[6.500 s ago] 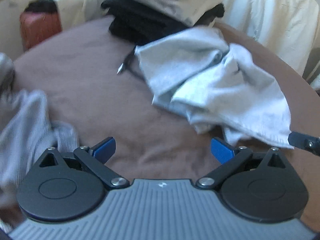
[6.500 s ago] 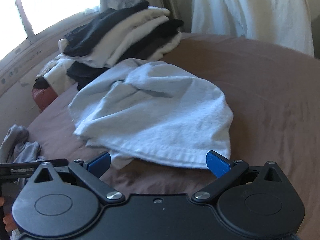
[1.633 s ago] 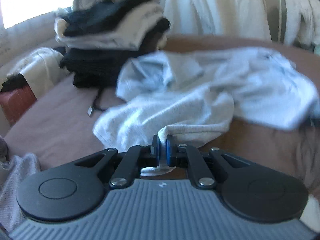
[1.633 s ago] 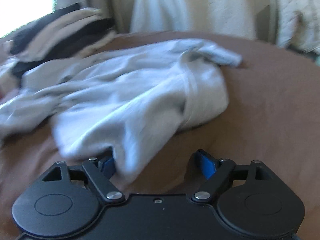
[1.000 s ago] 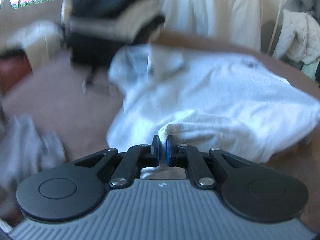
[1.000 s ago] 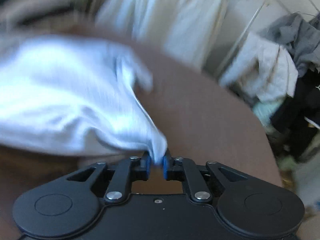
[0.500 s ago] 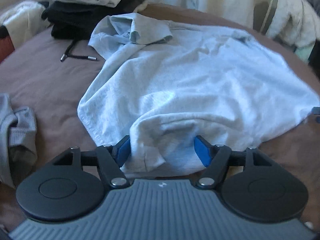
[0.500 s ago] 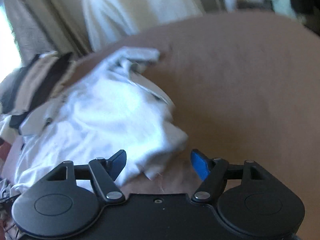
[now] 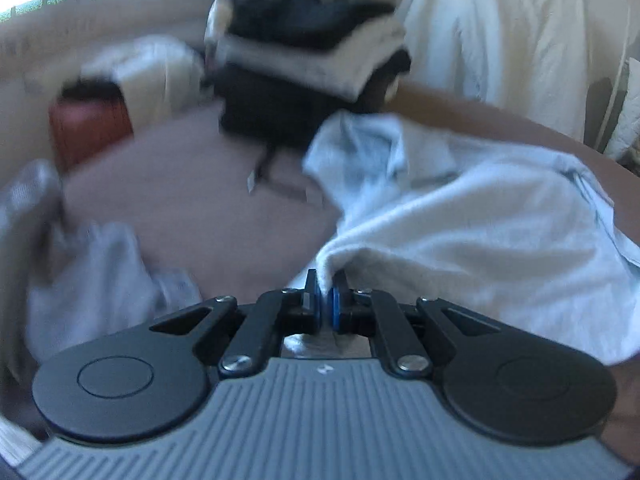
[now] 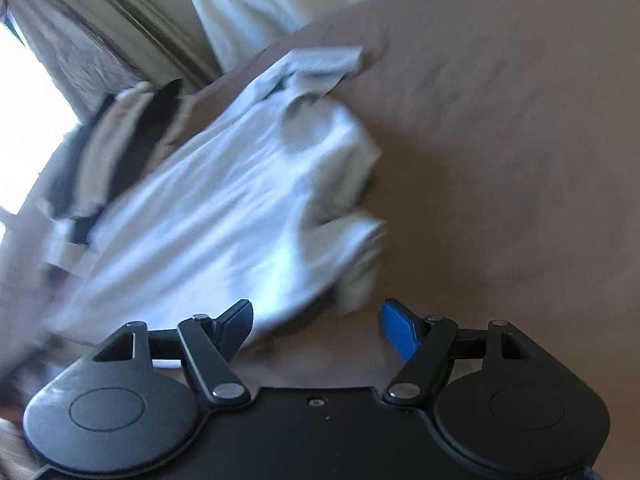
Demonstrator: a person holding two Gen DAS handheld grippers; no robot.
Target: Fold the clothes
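left gripper [image 9: 325, 300]: clamped on hem fold of pale grey cotton t-shirt [image 9: 480, 236]
right gripper [image 10: 316, 328]: jaws wide, empty, near shirt edge on brown bedspread [image 10: 500, 140]

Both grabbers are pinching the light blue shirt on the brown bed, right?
Not both. Only the left gripper is shut on the light blue shirt, as the left wrist view shows. The right wrist view shows the right gripper open, pinching nothing.
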